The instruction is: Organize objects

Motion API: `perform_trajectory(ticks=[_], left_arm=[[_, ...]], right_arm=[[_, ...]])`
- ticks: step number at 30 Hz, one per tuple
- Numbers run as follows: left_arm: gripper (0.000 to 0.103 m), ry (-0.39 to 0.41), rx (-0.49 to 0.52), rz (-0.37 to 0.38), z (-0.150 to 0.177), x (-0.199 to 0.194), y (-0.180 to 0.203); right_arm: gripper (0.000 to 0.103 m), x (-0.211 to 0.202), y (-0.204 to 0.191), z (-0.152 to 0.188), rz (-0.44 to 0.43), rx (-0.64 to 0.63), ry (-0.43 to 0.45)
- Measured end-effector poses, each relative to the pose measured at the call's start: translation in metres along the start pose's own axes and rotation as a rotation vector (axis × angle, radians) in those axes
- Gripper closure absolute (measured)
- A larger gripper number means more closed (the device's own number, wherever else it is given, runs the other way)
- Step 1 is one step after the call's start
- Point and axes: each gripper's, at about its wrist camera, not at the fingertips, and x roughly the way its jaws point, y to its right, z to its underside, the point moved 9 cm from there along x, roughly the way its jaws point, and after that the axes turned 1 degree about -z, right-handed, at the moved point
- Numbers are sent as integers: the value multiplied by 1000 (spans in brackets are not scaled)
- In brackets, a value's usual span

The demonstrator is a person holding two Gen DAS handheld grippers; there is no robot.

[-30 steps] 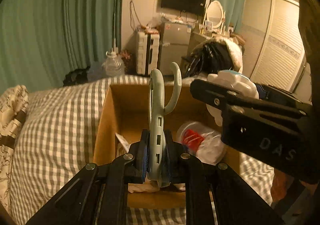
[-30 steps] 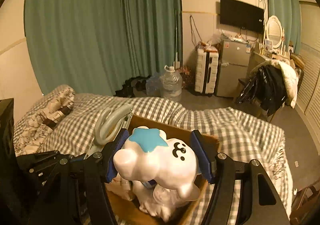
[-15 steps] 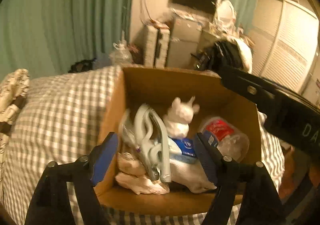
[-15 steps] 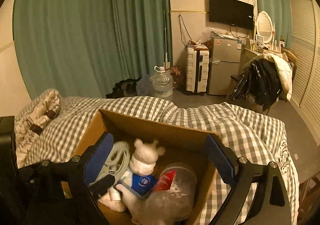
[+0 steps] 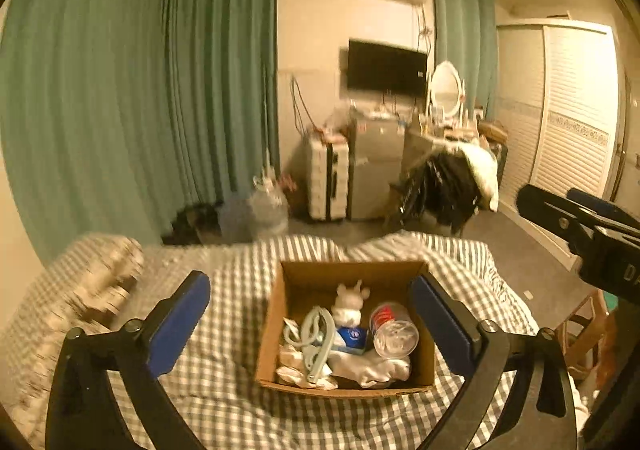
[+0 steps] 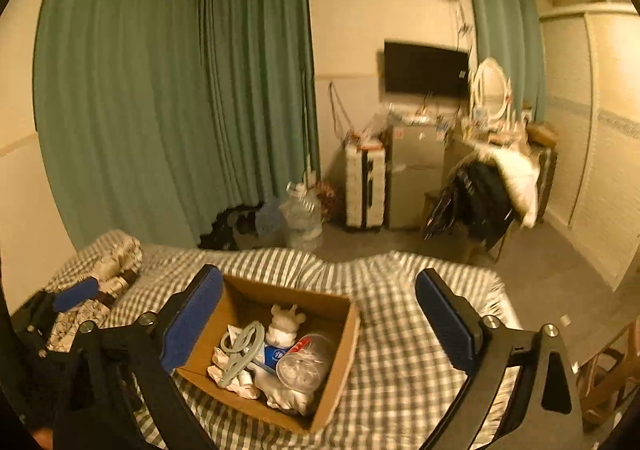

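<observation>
An open cardboard box (image 5: 352,270) sits on the checked bed; it also shows in the right wrist view (image 6: 340,346). Inside lie a pale green clip (image 5: 318,342) (image 6: 242,354), a white toy figure (image 5: 352,300) (image 6: 286,324), a clear plastic cup with a red label (image 5: 392,332) (image 6: 304,364) and crumpled white wrapping. My left gripper (image 5: 310,320) is open and empty, held high above and in front of the box. My right gripper (image 6: 320,324) is open and empty, also well above the box, and shows at the right edge of the left wrist view (image 5: 584,226).
The checked bed (image 5: 224,410) fills the foreground, with a patterned pillow (image 6: 108,270) at its left. Beyond stand water jugs (image 6: 300,214), a white suitcase (image 5: 326,178), a small fridge (image 5: 372,166), a chair with clothes (image 6: 488,186) and a wooden stool (image 5: 580,326).
A second ago the left gripper held the green clip and the right held the white toy over the box. Both opened, the objects dropped in, and both grippers have pulled up and back.
</observation>
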Motion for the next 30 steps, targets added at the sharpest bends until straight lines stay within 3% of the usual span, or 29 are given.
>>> perform_trajectory(ticks=[7,14,20,23,25,30], left_arm=[[0,138,10,-7,-17,-86,1],[0,227,-11,-23,17,-135,-5],[0,219,-75,-122,91,-122,-19],[0,175,-95,-105,126,-105,-21],[0,138,-98,-127,132,-92,-24],[0,142,-94,-119,133,-92,-23]], right_arm=[[0,-100,1,-14,46,-46,111],[0,-166,-5,18,33,-54,207],[0,-150,2,91,42,-33,259],[0,-120,5,134,49,-28,177],[0,-113,5,140,42,-27,170],[0,-105,0,141,59,-54,155]])
